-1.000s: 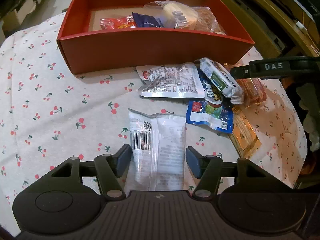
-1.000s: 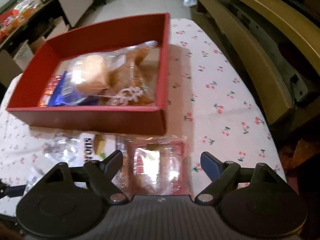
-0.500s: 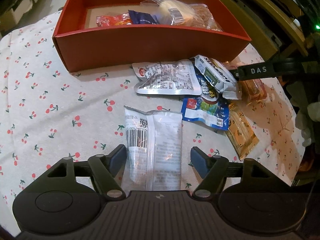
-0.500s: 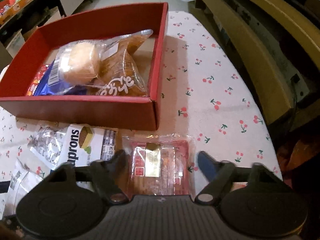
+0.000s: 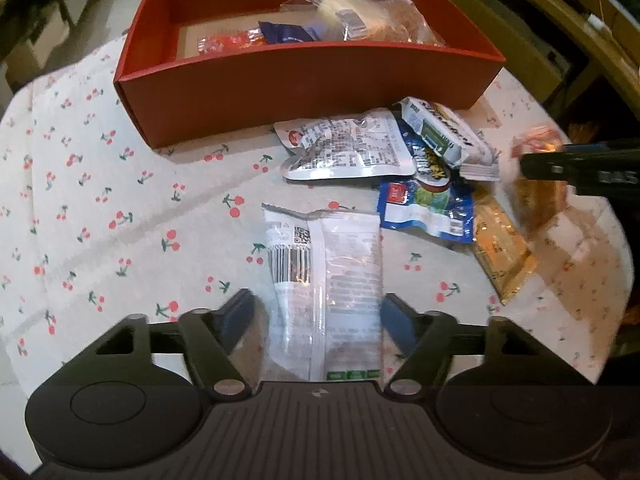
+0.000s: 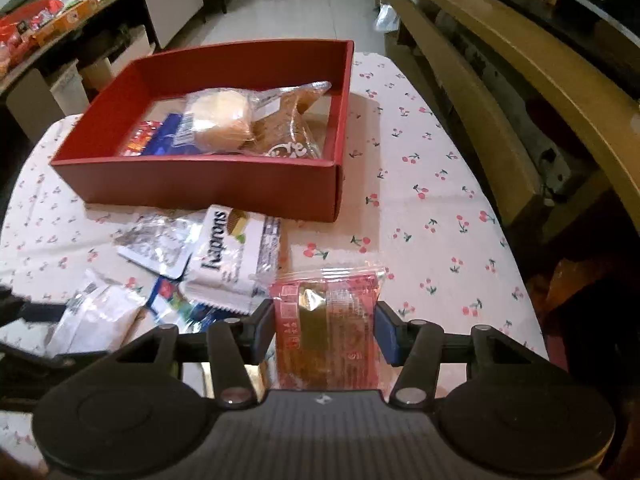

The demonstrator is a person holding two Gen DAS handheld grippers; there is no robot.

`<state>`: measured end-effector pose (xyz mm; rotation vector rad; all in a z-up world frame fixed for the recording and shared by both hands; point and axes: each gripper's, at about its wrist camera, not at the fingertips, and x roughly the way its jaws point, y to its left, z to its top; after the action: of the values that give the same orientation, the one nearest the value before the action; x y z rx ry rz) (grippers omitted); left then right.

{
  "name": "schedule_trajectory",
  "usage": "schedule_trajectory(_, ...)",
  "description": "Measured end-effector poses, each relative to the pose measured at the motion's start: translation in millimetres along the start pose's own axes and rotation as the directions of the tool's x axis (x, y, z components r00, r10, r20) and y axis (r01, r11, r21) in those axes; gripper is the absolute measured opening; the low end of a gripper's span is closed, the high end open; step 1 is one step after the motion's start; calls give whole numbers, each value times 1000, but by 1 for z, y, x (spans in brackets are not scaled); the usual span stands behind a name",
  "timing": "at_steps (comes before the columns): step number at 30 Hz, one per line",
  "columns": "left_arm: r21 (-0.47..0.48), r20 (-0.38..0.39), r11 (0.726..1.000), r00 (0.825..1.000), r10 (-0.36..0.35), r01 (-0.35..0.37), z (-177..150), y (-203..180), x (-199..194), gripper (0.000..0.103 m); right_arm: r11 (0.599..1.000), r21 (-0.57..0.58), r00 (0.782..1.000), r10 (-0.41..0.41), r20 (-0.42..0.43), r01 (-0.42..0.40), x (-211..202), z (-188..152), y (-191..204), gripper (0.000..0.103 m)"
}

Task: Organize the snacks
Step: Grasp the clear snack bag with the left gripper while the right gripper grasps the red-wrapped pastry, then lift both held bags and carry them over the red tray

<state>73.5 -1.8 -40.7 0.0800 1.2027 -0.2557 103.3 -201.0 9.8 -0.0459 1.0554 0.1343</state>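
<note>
My right gripper (image 6: 325, 330) is closing, its pads against both sides of the red snack packet (image 6: 326, 328), which is raised off the worktop (image 6: 432, 216). My left gripper (image 5: 318, 318) is opening, straddling the clear white packet (image 5: 326, 280) without pressing it; that packet lies flat on the cloth. The red box (image 6: 208, 184) stands just beyond the loose pile. Risk: the slick film may slip from a shallow pinch, or the packet may catch the box's near wall.
</note>
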Motion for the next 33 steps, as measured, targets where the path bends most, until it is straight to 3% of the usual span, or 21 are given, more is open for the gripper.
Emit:
schedule_trajectory(4, 80, 20, 993, 996, 83, -84, -1, -20, 8, 90, 1000, -12, 1000, 26, 8, -26, -9, -8, 9, 52)
schedule_trajectory(6, 74, 29, 994, 996, 80, -82, 0, -23, 8, 85, 999, -16, 999, 45, 18, -44, -14, -10, 12, 50)
schedule_trajectory(8, 70, 52, 993, 995, 87, -91, -1, -25, 2, 61, 998, -23, 998, 60, 30, -59, -17, -11, 15, 49)
schedule_trajectory(12, 12, 40, 997, 996, 74, -75, -2, -18, -4, 55, 997, -22, 996, 78, 31, -77, -18, -13, 13, 41)
schedule_trajectory(19, -26, 9, 998, 998, 60, -60, -17, -22, -17, 50, 996, 36, 996, 84, 27, -85, -27, -20, -13, 41)
schedule_trajectory(24, -26, 0, 999, 1000, 19, -19, -14, -21, -14, 54, 997, 26, 997, 77, -26, -76, -8, -13, -13, 53)
schedule_trajectory(29, -47, -7, 998, 999, -41, 40, -10, -17, -10, 75, 996, -71, 995, 54, -88, -60, 16, -6, 0, 76)
schedule_trajectory(33, 22, 1, 1000, 1000, -13, 13, -13, -24, -4, 88, 996, -83, 989, -1, -151, -12, 41, -14, -5, 76)
